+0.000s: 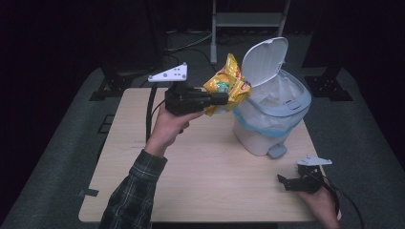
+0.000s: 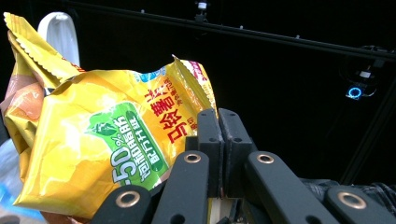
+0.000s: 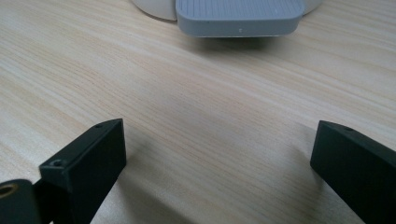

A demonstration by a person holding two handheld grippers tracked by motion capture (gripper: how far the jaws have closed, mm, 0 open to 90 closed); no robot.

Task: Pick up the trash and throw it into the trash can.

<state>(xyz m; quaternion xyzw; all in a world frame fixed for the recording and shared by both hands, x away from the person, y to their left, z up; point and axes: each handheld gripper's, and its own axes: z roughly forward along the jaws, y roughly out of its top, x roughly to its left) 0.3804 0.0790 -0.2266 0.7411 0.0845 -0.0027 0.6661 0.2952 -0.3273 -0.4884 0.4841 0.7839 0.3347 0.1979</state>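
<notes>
A crumpled yellow snack bag (image 1: pixel 228 83) hangs in the air beside the open white pedal bin (image 1: pixel 267 119), level with its raised lid (image 1: pixel 265 59). My left gripper (image 1: pixel 223 98) is shut on the bag's lower edge. In the left gripper view the two jaws meet on the bag's corner (image 2: pixel 191 116), and the left gripper (image 2: pixel 219 135) has the bag (image 2: pixel 93 140) spreading out to its left. My right gripper (image 1: pixel 288 182) rests low over the table's front right, open with nothing between its jaws. In its own view the right gripper (image 3: pixel 219 144) faces the bin's grey pedal (image 3: pixel 238 16).
The bin stands at the right of the light wooden table (image 1: pixel 200 181), lined with a pale bag, its pedal (image 1: pixel 277 151) facing the front. The lid's white edge (image 2: pixel 58 30) shows behind the snack bag. Dark floor and a metal stand (image 1: pixel 248 19) lie beyond the table.
</notes>
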